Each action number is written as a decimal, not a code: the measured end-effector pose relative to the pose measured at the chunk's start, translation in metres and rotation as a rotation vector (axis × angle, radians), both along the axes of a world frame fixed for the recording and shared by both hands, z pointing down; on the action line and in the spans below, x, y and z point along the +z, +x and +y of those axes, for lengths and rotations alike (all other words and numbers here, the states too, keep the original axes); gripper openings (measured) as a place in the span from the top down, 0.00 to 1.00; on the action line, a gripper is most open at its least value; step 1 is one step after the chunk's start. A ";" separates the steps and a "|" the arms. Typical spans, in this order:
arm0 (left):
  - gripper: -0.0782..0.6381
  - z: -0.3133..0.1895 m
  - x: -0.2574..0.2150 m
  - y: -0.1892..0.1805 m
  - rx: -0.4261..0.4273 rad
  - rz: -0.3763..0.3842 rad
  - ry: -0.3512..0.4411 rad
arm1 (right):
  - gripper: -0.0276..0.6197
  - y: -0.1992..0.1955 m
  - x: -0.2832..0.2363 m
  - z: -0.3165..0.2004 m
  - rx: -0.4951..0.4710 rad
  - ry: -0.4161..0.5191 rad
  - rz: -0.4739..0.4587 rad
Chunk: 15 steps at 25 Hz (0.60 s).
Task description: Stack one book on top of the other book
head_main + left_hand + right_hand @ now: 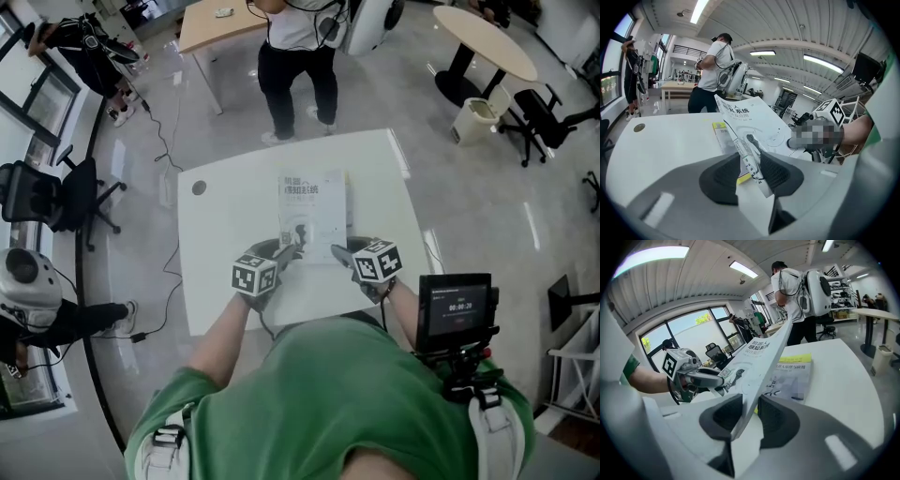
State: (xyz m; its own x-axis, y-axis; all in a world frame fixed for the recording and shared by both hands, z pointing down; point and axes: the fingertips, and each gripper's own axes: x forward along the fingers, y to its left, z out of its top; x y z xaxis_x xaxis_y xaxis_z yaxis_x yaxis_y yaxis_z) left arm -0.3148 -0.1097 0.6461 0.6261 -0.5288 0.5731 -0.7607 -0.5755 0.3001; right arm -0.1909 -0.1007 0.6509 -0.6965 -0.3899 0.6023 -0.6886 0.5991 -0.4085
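Fingers [780, 171] of the left gripper [751, 168] and the right gripper [751, 412] clamp the white book's [314, 211] near edge, holding it over the yellow-banded book [793, 375] on the white table [225, 225]; beyond stands a person [295, 47]

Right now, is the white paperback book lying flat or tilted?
Tilted: the white paperback book slants in both gripper views, clamped by left gripper and right gripper, above the flat yellow-banded book.

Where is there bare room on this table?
Bare: left strip of the table between the round grommet and the upper book; also right of it, to the table edge. Crowded: centre and near edge, where left gripper and right gripper clamp that book over the lower book.
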 end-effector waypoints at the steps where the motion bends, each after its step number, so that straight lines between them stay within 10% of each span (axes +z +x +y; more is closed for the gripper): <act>1: 0.69 0.000 0.000 -0.002 -0.003 -0.004 -0.002 | 0.79 -0.002 0.000 -0.001 -0.002 -0.001 0.003; 15: 0.68 0.002 0.022 -0.003 0.004 -0.064 -0.096 | 0.79 -0.006 0.019 0.002 0.025 -0.080 0.048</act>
